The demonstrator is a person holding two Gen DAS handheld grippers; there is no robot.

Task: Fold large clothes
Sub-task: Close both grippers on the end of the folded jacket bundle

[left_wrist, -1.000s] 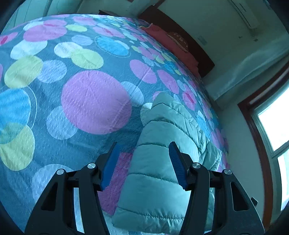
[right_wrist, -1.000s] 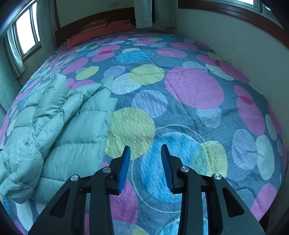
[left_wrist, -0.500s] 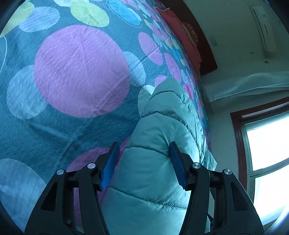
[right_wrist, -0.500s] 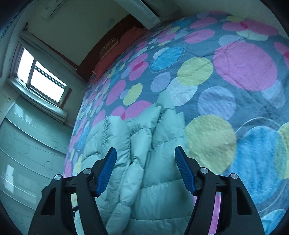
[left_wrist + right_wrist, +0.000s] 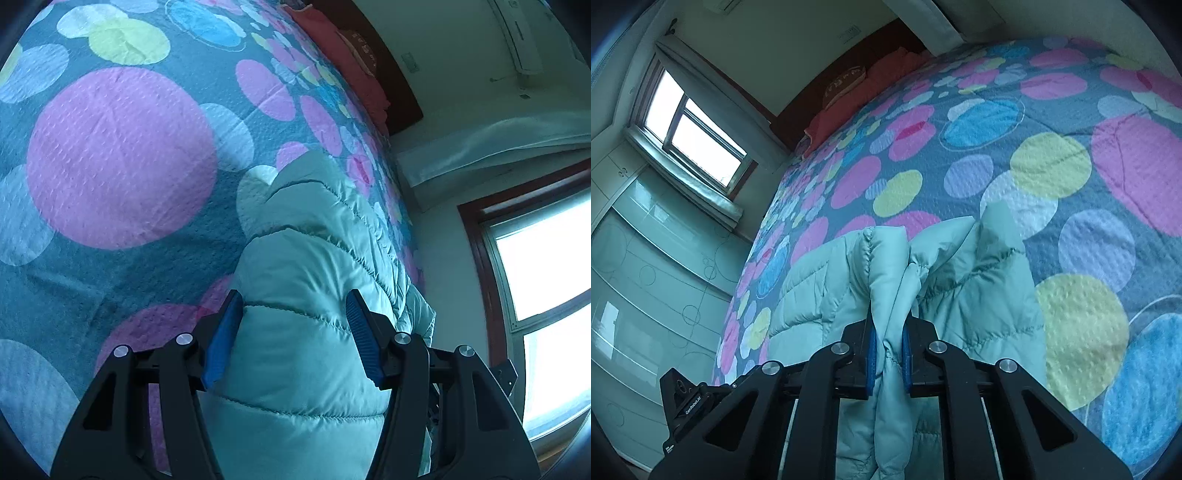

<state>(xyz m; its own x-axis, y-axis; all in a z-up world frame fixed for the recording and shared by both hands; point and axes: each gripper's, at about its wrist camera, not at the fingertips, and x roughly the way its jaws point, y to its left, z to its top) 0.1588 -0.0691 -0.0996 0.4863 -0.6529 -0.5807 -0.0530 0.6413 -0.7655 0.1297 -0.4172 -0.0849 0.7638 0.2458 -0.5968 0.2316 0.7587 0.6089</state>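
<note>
A bedroom – spotted bedspread point(image 5: 122, 158); red pillows point(image 5: 886, 74); wooden headboard point(image 5: 399, 92).

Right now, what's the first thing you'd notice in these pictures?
The bedspread jumps out first, covered in big pink, yellow and blue circles. On it lies a puffy mint-green jacket, near the edge by the window. The right claw has just closed and pinches a fold of the jacket, while the left claw has a padded part between its blue fingers.

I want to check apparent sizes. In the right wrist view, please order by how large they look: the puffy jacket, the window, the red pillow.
1. puffy jacket, though it is nearest the camera
2. window
3. red pillow, farthest away
</note>
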